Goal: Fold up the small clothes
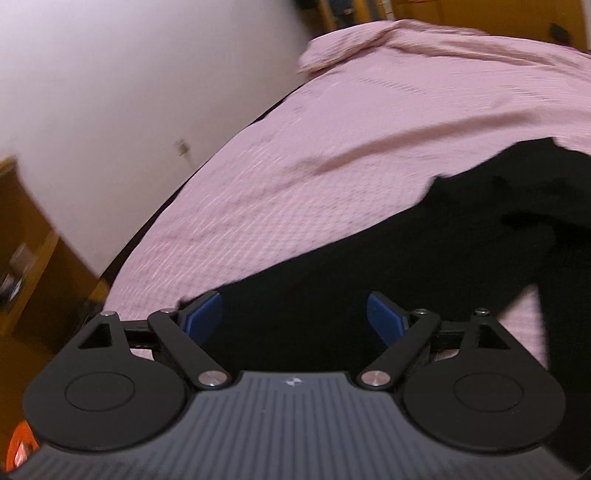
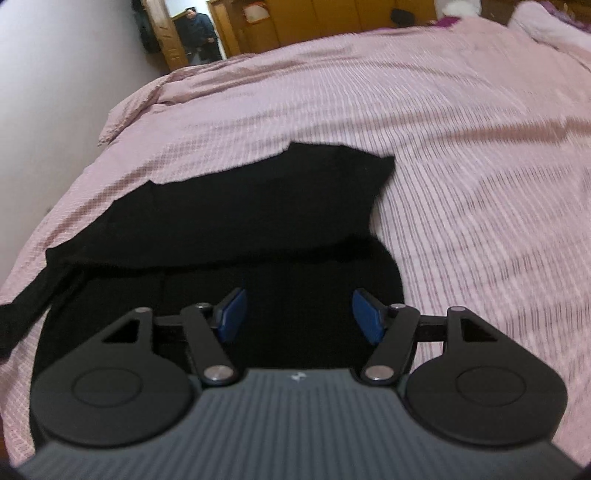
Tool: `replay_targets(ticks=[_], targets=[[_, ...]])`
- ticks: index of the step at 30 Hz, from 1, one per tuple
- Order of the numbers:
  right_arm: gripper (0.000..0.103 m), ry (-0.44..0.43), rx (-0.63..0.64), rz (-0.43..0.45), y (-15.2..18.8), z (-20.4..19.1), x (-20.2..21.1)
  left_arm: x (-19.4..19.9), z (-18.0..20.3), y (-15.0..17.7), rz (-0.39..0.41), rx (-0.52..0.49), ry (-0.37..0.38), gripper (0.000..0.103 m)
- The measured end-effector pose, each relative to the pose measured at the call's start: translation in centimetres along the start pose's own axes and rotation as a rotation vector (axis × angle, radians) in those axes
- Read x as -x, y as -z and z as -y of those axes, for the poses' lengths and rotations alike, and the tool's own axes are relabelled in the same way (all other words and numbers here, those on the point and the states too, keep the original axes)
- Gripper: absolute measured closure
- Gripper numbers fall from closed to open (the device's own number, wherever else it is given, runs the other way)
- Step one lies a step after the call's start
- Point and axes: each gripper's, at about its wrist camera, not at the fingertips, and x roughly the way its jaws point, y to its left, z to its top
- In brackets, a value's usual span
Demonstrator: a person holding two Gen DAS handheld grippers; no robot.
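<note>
A black garment lies spread on the pink bedspread, with a fold line across its middle and a sleeve trailing off to the left. In the left wrist view the same black garment fills the lower right. My left gripper hovers over its near left edge, open wide, blue pads apart with only flat cloth below. My right gripper hangs over the garment's near right part, open too, with nothing pinched between its blue pads.
The pink checked bedspread covers a large bed, with a white wall along its left side. Wooden furniture stands at the near left. A pillow lies far right. A person stands in a distant doorway.
</note>
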Motion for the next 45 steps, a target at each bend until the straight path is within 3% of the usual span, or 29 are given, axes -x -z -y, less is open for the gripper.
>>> replay_targets(ticks=[6,9,14,19,28,33,36,38,40,42,45], targets=[[0.038,-0.001,-0.038,-0.087,2.1,0.5,-1.5,-1.5,-5.0,1.9,-0.045,0.099,-0.089,0.014],[0.037,0.028,-0.007,-0.082,3.0,-0.1,-2.1,-2.5,-7.3,2.8,-0.071,0.16,-0.105,0.014],[0.02,0.052,0.055,-0.058,4.0,-1.4,-2.5,-4.4,-9.7,4.2,-0.106,0.291,-0.006,0.012],[0.014,0.064,0.077,-0.042,4.6,-1.8,-3.0,-6.5,-11.4,5.0,-0.135,0.429,0.097,0.0],[0.014,0.095,0.047,-0.103,3.4,-2.1,-3.3,-6.3,-11.2,4.5,-0.151,0.336,0.21,0.001],[0.016,0.13,0.052,-0.235,1.7,-3.0,-2.7,-5.4,-9.6,4.0,-0.128,0.234,0.233,0.011],[0.016,0.096,0.107,-0.251,0.9,-3.8,-1.4,-4.8,-8.7,3.6,-0.111,0.183,0.262,0.035],[0.016,0.089,0.132,-0.214,0.7,-4.4,-0.2,-4.3,-8.3,3.1,-0.096,0.162,0.267,0.059],[0.016,0.072,0.134,-0.19,0.8,-4.8,0.6,-3.9,-8.0,2.8,-0.082,0.146,0.257,0.068],[0.016,0.04,0.118,-0.191,1.2,-4.9,0.8,-4.1,-7.9,2.8,-0.08,0.155,0.248,0.068],[0.016,0.007,0.089,-0.208,2.1,-4.9,0.6,-5.1,-7.8,2.7,-0.086,0.183,0.237,0.059]])
